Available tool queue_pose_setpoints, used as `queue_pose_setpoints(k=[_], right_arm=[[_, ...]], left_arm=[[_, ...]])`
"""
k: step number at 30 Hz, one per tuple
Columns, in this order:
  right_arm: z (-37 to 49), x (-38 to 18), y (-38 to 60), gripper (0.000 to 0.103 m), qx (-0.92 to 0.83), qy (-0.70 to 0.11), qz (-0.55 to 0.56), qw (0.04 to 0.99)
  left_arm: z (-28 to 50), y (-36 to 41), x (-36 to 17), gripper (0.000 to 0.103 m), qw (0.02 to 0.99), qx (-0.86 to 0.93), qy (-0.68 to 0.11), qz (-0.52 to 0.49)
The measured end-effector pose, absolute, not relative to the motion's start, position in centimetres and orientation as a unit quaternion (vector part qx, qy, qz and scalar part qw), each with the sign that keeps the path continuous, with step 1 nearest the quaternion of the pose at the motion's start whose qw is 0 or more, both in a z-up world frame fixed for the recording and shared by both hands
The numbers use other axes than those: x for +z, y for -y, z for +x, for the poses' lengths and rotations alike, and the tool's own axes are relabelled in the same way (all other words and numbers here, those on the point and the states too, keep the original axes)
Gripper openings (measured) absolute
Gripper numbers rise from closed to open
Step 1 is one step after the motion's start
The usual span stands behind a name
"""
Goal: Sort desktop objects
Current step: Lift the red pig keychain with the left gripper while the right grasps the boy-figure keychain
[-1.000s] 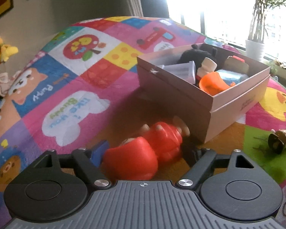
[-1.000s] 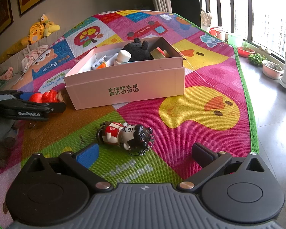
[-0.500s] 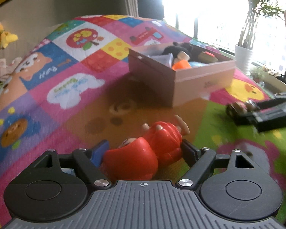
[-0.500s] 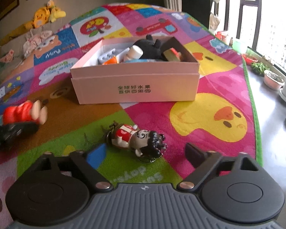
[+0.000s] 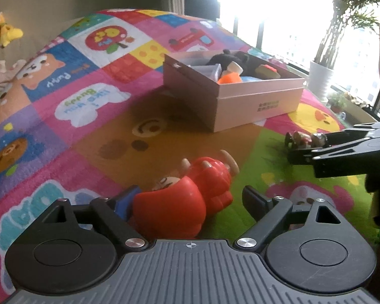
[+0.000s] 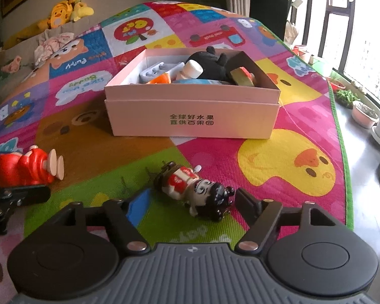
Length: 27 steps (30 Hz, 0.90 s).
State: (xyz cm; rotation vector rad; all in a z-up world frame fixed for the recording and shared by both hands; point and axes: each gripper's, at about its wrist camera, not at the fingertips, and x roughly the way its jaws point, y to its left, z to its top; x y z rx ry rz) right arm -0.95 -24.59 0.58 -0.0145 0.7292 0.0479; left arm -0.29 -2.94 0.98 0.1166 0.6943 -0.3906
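A red toy figure point(image 5: 190, 200) lies on the play mat between the fingers of my left gripper point(image 5: 190, 201). Its jaws are opening: the blue left pad point(image 5: 129, 198) still touches the figure, while the right finger point(image 5: 252, 201) stands clear of it. The same figure point(image 6: 25, 167) shows at the left of the right wrist view. A small doll with black hair point(image 6: 195, 190) lies between the fingers of my right gripper point(image 6: 192, 201). Those jaws are closing, and neither pad presses on the doll. The pink box point(image 6: 190, 119) holding several toys stands beyond both.
From the left wrist view, the box point(image 5: 255, 101) is ahead to the right, and the right gripper point(image 5: 301, 149) reaches in around the doll point(image 5: 304, 138). Plush toys point(image 6: 63, 12) lie at the far left. Plant pots point(image 6: 364, 116) stand on the floor past the mat's right edge.
My left gripper drew back from the box with the red figure, then its right finger came off it. My right gripper's jaws narrowed around the doll, which now sits closer in.
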Motion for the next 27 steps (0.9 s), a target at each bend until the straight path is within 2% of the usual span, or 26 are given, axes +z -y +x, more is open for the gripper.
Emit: queue_pose_setpoints(k=[13,17,22,27], right_arm=[[-0.7,0.5,24.9,0.075,0.036,-0.347,0.006,0.937],[-0.6,0.4,24.8,0.084,0.047,-0.35,0.007,0.936],[-0.7,0.4,25.1,0.089,0.043,-0.349,0.019,0.936],[-0.8,0.3,26.4,0.095,0.033,-0.344,0.056,0.937]], left_arm=[[-0.2,3.6,1.0,0.095,0.914,-0.201,-0.348,0.049],[-0.6,3.8,1.3,0.096,0.907,-0.229,-0.352,0.034],[-2.5,4.2,2.2,0.099,0.882,-0.324,-0.342,0.028],[-3.2,4.4,3.2,0.1,0.884,-0.342,-0.316,0.042]])
